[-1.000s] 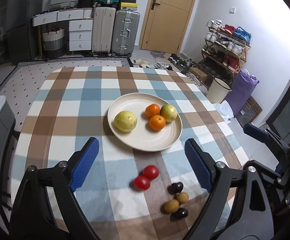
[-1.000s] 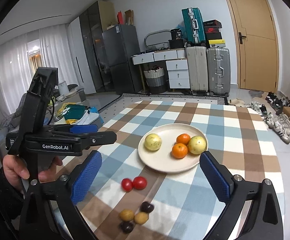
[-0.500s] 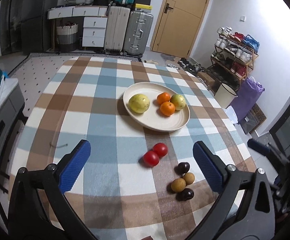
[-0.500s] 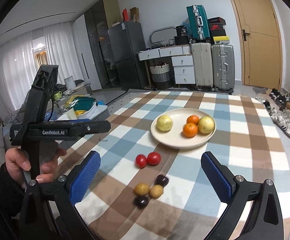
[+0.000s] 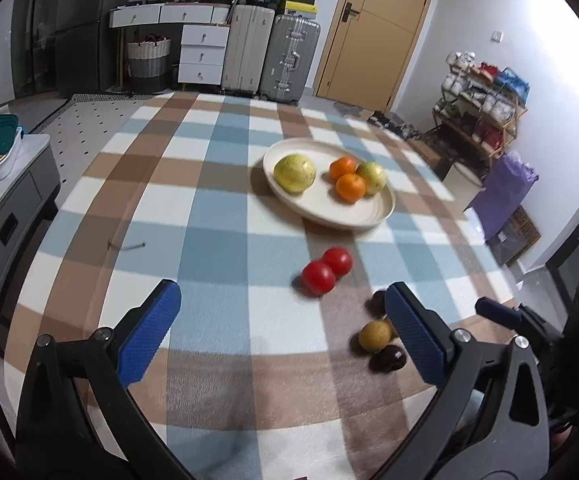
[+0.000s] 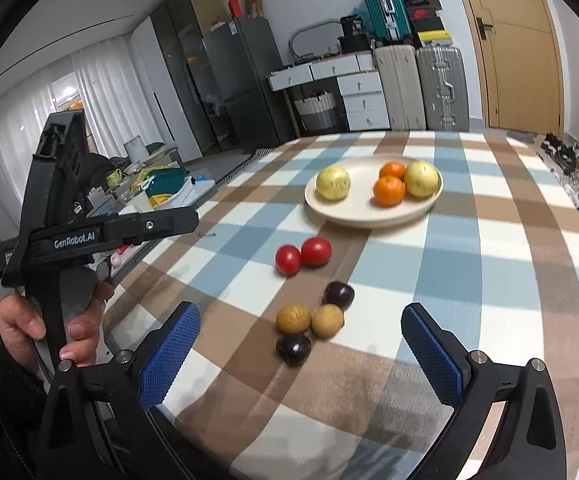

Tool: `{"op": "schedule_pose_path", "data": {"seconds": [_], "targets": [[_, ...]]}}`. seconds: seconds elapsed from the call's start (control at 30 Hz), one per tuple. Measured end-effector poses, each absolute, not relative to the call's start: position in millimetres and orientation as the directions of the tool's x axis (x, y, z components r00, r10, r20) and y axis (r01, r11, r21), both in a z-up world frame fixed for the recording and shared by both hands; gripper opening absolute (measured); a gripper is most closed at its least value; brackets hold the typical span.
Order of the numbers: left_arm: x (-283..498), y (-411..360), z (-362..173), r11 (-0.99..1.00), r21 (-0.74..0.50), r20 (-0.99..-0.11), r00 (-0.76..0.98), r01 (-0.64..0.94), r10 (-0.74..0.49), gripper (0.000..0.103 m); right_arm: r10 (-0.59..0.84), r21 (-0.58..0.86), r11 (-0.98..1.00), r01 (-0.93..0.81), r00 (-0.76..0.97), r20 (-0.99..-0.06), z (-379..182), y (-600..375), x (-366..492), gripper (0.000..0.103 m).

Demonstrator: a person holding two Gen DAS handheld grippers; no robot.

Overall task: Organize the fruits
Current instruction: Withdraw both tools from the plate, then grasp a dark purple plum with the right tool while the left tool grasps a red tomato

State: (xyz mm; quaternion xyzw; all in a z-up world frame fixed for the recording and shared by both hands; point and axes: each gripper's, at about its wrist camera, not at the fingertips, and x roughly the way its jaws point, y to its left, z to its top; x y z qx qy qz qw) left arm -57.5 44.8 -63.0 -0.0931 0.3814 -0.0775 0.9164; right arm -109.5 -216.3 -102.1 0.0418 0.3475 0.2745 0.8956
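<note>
White-walled room — tan wooden door (image 5: 373, 28), two upright hard-shell suitcases (image 5: 269, 52), white drawer unit (image 5: 201, 56), sheer white curtains (image 6: 101, 100) — dark fridge (image 6: 245, 80)

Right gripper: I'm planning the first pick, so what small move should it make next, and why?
Probably ease the right gripper forward and down over the nearest dark fruit. Its jaws stand open and empty, that fruit lies loose on the tablecloth almost between its fingertips, and the plate beyond already holds four fruits with room left.

Checked tablecloth (image 6: 489, 240) — plate (image 6: 369, 216), two tomatoes (image 6: 303, 256), four small fruits (image 6: 313, 320).
</note>
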Motion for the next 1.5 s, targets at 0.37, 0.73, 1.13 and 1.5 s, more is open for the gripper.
{"op": "schedule_pose_path", "data": {"seconds": [0.37,0.73,1.13,1.5], "targets": [[-53.9,46.7,-96.7,0.971,-0.231,-0.720,0.661,0.057,-0.210,0.102,0.538,0.296,0.834,-0.467,0.564,-0.627,-127.1,-207.5,-108.1,0.102],[-46.0,52.6,-113.2,0.971,-0.235,-0.746,0.632,0.041,-0.207,0.102,0.516,0.262,0.836,-0.482,0.529,-0.674,-143.1,-189.3,-103.9,0.098],[-41.7,62.4,-118.1,0.971,-0.238,-0.760,0.618,0.022,-0.200,0.102,0.477,0.217,0.848,-0.483,0.517,-0.711,-149.0,-179.5,-101.2,0.061],[-39.3,63.5,-119.9,0.970,-0.242,-0.769,0.608,0.013,-0.199,0.102,0.450,0.181,0.852,-0.491,0.513,-0.731,-153.7,-177.6,-100.0,0.027]]}}
